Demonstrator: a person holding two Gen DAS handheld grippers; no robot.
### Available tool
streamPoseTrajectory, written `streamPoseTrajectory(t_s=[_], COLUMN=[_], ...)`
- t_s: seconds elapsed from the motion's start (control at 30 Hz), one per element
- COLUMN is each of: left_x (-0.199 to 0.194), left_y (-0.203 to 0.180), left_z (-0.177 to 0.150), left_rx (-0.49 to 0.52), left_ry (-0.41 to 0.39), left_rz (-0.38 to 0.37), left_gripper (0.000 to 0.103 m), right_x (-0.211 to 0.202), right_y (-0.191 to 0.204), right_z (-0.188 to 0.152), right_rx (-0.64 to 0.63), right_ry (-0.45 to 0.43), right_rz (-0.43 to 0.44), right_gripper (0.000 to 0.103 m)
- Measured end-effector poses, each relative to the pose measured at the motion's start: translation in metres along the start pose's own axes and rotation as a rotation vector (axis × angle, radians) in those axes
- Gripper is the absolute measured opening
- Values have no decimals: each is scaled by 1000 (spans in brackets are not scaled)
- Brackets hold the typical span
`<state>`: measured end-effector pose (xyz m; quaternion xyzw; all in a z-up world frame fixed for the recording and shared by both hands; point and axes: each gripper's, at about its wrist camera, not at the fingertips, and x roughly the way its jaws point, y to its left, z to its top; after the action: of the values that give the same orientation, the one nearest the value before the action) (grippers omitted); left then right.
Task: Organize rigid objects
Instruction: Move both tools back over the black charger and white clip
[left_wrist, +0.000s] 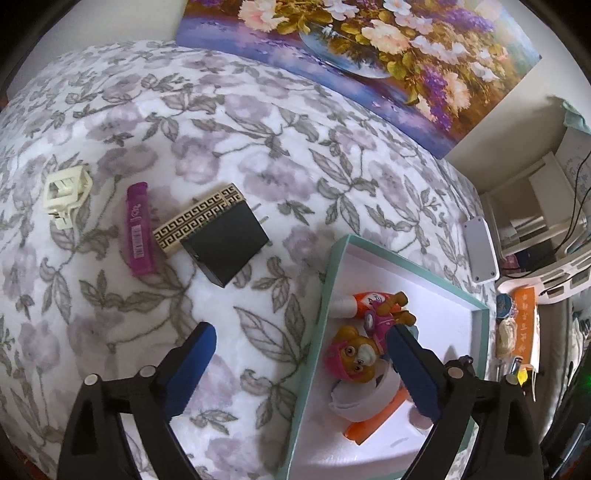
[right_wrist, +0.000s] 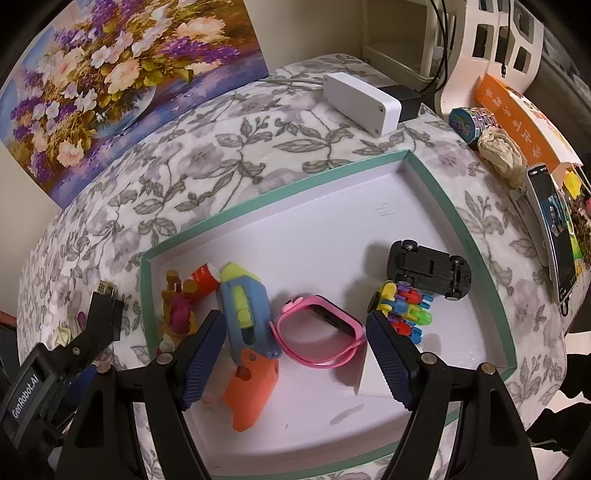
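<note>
Both grippers hung released, the right gripper (right_wrist: 295, 354) over the teal-rimmed box (right_wrist: 458, 218), where a pink watch (right_wrist: 317, 332) and moulded plastic toys already lay. The left gripper (left_wrist: 299, 369) straddled the box's edge. Sorting seemed half done: next likely came the matte black block (left_wrist: 225, 245), purple lighter (left_wrist: 138, 229) and cream claw clip (left_wrist: 66, 195) on the floral surface (left_wrist: 258, 147).

Left hand-held gripper (left_wrist: 299, 369) open, straddling teal tray (left_wrist: 334, 266) rim
</note>
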<state>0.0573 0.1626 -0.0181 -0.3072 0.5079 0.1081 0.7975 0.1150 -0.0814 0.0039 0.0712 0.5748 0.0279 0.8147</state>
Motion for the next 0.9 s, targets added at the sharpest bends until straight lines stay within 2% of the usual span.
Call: streamPoseTrajectory(t_s=[0.1, 0.13, 0.17, 0.27, 0.37, 0.63, 0.9], left_x=[-3, -4, -5, -10, -14, -33, -65], left_y=[4, 4, 6, 11, 20, 44, 91], left_z=[2, 3, 3, 6, 8, 19, 38], left_rx=[-8, -10, -13, -13, -17, -40, -101], left_ry=[-15, -19, -29, -61, -89, -150, -251], left_rz=[9, 13, 23, 71, 114, 155, 214], left_gripper=[96, 99, 103, 103, 103, 103, 103], right_x=[0, 0, -1, -5, -9, -15, -21], right_y=[5, 7, 11, 21, 35, 72, 112], right_z=[-2, -3, -4, -7, -11, -21, -31], right_rx=[-8, -12, -16, -35, -58, -126, -188], right_ry=[-1, -3, -7, -21, -36, -56, -98], right_rz=[2, 9, 21, 56, 80, 99, 125], right_gripper=[79, 79, 79, 79, 93, 93, 93])
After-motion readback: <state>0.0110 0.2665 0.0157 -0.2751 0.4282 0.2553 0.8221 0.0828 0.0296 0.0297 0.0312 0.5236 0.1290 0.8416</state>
